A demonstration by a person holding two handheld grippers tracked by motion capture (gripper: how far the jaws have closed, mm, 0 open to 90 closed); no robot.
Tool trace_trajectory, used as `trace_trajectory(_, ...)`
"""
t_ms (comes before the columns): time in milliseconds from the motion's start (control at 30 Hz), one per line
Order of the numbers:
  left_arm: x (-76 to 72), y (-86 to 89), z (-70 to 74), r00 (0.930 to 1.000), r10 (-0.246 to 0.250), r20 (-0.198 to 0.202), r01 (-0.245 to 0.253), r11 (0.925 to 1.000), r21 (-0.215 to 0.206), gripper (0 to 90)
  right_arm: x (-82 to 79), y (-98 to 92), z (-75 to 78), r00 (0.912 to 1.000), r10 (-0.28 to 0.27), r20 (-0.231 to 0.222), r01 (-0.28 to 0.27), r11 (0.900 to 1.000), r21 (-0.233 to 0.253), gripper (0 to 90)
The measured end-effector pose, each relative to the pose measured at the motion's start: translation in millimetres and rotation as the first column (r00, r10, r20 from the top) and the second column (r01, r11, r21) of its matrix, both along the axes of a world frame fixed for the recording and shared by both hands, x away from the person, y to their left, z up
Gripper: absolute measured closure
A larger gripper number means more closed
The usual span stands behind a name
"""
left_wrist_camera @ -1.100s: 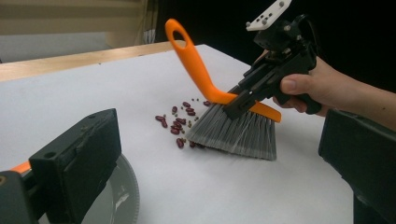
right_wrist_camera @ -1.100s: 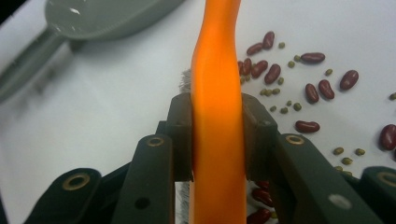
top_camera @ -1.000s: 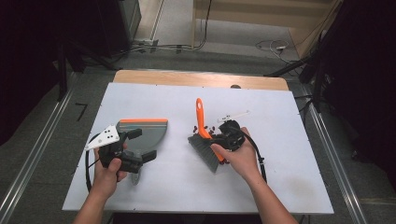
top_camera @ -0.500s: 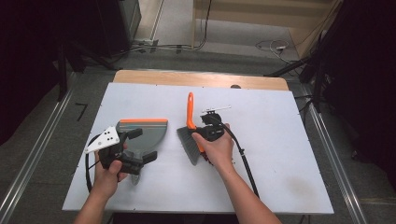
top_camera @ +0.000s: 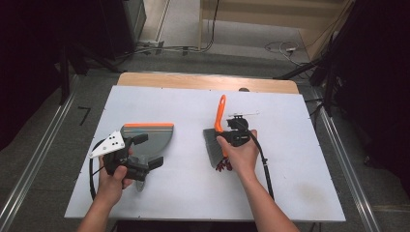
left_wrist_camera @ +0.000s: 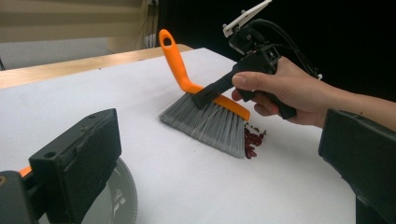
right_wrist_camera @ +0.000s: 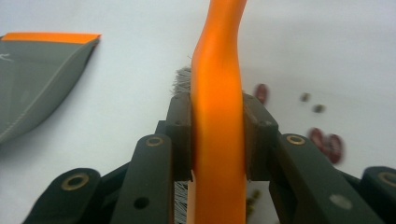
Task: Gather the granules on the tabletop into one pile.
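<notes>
Right gripper (top_camera: 227,135) grasps the brush (left_wrist_camera: 205,116) handle; left gripper (top_camera: 140,152), released, straddles the dustpan (top_camera: 147,137). Risk: a fast stroke scatters the beans (left_wrist_camera: 252,140) toward the bench's near edge.

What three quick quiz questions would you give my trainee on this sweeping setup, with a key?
1. True or false: the right gripper is clamped on the brush by its orange handle.
2. Which side of the brush's bristles do the red beans lie on, seen from the dustpan? A) the near side B) the far side
3. What does the left gripper hover over?

Key:
1. True. In the right gripper view both jaws press the orange handle.
2. B. In the left gripper view the beans sit behind the bristles, with the dustpan on the opposite side.
3. The dustpan. Its jaws stand apart above it, gripping nothing.
</notes>
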State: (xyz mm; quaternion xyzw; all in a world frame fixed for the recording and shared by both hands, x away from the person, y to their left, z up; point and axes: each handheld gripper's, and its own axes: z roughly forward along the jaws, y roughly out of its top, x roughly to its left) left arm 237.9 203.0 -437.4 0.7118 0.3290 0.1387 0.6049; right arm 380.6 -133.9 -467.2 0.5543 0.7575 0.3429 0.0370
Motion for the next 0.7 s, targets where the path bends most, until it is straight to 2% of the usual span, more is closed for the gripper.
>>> trace_trajectory(233,1.1,0.6,-0.8,1.0,0.001,-0.005,-0.001,1.0,-0.003,0.0,2.0,-22.3,-1.0,0.9991,-0.042,-0.005,0.042,0.999,0.014,67.1)
trace_trajectory(333,1.4,1.1,-0.9,1.0,0.003,-0.007,-0.003,1.0,-0.005,0.0,2.1,-25.5,-0.4,0.9983,-0.057,-0.016,0.057,0.998,0.041,67.4)
trace_trajectory(400,1.5,1.4,-0.7,1.0,0.004,-0.006,-0.004,1.0,-0.007,0.0,1.4,-25.4,1.5,0.9985,-0.054,-0.013,0.054,0.996,0.074,67.8)
trace_trajectory(533,1.6,2.8,-0.4,1.0,0.004,-0.005,-0.004,0.9999,-0.01,0.0,-6.7,-18.7,12.8,0.9998,-0.013,0.014,0.011,0.992,0.123,68.3)
trace_trajectory(633,2.0,3.7,-0.6,0.9999,0.007,-0.008,-0.007,0.9999,-0.013,0.0,-11.5,-14.9,19.6,0.9998,0.01,0.02,-0.013,0.99,0.138,68.3)
trace_trajectory(667,2.1,3.7,-0.7,0.9999,0.007,-0.008,-0.007,0.9999,-0.014,0.0,-14.7,-12.5,23.5,0.9994,0.024,0.025,-0.028,0.99,0.137,68.3)
trace_trajectory(700,2.1,3.7,-0.7,0.9999,0.007,-0.008,-0.007,0.9999,-0.013,0.0,-22.5,-7.6,30.8,0.9973,0.066,0.033,-0.07,0.988,0.138,68.3)
